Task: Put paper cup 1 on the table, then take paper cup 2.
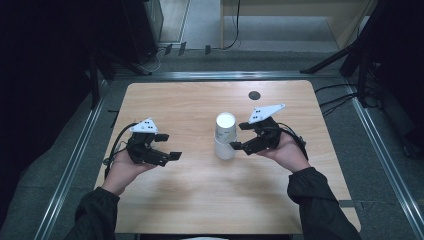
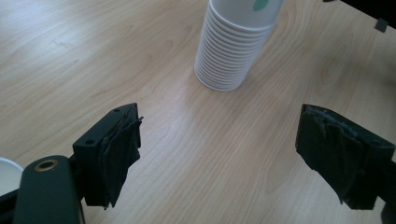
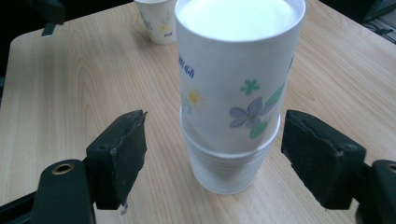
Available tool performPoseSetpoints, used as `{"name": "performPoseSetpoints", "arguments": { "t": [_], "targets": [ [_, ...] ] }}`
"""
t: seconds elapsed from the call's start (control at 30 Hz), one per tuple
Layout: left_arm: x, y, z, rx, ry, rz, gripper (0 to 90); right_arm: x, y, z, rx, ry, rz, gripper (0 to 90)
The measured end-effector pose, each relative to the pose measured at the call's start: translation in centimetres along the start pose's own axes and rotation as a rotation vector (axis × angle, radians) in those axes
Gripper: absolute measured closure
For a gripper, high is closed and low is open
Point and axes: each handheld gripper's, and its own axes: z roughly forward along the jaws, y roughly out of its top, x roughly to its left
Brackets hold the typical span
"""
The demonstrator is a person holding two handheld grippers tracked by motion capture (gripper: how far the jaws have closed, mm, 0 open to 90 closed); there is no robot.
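Fingers (image 3: pixel 116 154) straddle cup stack (image 3: pixel 233 93) untouching (lone cup (image 3: pixel 156 18) behind).

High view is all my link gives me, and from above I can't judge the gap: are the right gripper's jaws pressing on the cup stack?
Observer: No. In the right gripper view the right gripper straddles the cup stack, and both pads stand clear of its sides.
Operator: Is the stack upright or upside down?
Observer: Upside down. The left gripper view shows the rims at the bottom, resting on the table.
Operator: Any other cup around?
Observer: Yes. A single flowered cup stands at the far side of the right gripper view, near the left gripper.
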Motion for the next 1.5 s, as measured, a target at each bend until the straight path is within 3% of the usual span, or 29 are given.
{"name": "performPoseSetpoints", "arguments": {
  "t": [0.23, 0.53, 0.83, 1.5],
  "targets": [
    [-1.1, -0.6, 0.3, -0.001, -0.035, -0.013, 14.3, -0.6, 1.1, 0.9, 0.012, 0.011, -0.012, 22.2],
    [-2.2, -1.2, 0.9, 0.021, -0.052, 0.003, 14.3, -1.3, 2.7, 1.5, 0.015, 0.022, -0.018, 23.1],
    [-1.8, -1.2, 1.2, 0.026, -0.059, 0.004, 14.3, -1.2, 3.4, 2.0, 0.038, 0.026, -0.017, 26.0],
    [-2.0, -1.2, 1.6, 0.042, -0.068, 0.023, 14.5, -0.7, 4.2, 1.3, 0.008, -0.02, -0.024, 32.4]
  ]
}}
